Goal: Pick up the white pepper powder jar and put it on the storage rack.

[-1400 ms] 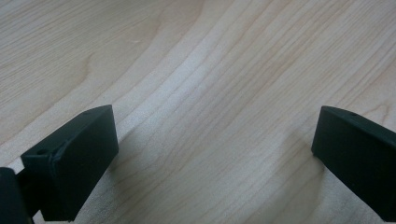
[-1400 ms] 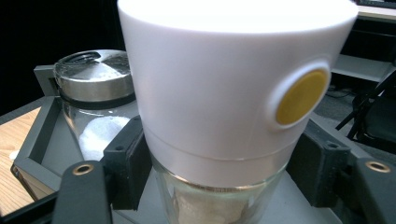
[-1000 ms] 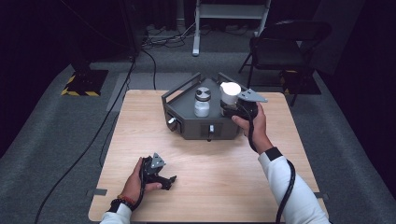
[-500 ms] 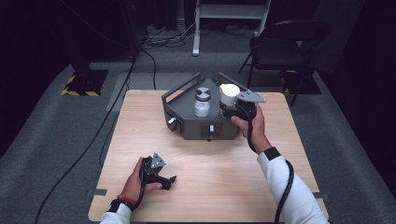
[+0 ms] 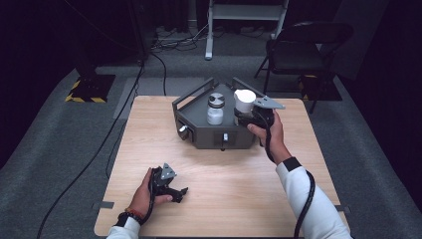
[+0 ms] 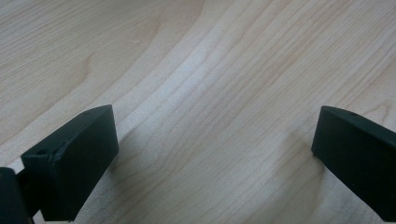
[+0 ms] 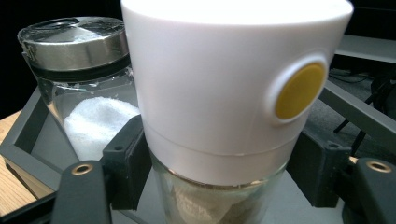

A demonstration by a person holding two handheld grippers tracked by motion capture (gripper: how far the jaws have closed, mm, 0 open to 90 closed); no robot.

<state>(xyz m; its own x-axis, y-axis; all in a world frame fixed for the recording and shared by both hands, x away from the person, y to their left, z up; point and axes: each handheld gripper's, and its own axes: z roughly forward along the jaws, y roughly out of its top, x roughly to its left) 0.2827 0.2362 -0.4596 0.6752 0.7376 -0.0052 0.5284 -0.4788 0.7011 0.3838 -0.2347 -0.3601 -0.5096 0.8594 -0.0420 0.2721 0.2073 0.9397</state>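
Note:
A white-capped glass jar (image 5: 244,101) with a yellow button (image 7: 299,91) stands at the right end of a grey caddy (image 5: 199,137). My right gripper (image 7: 217,172) is shut on its glass body just below the cap, one jaw on each side. Beside it, a clear jar with a metal lid (image 7: 88,93) holds white grains; in the high view this jar (image 5: 215,109) sits mid-caddy. My left gripper (image 5: 179,194) lies on the wooden table (image 5: 224,174) near the front left. Its jaws stand open over bare wood (image 6: 215,149).
The caddy has raised rails and two small knobs (image 5: 225,137) on its front wall. A folding chair (image 5: 303,50) and a metal stand (image 5: 246,15) are beyond the table's far edge. Cables run across the floor at the left.

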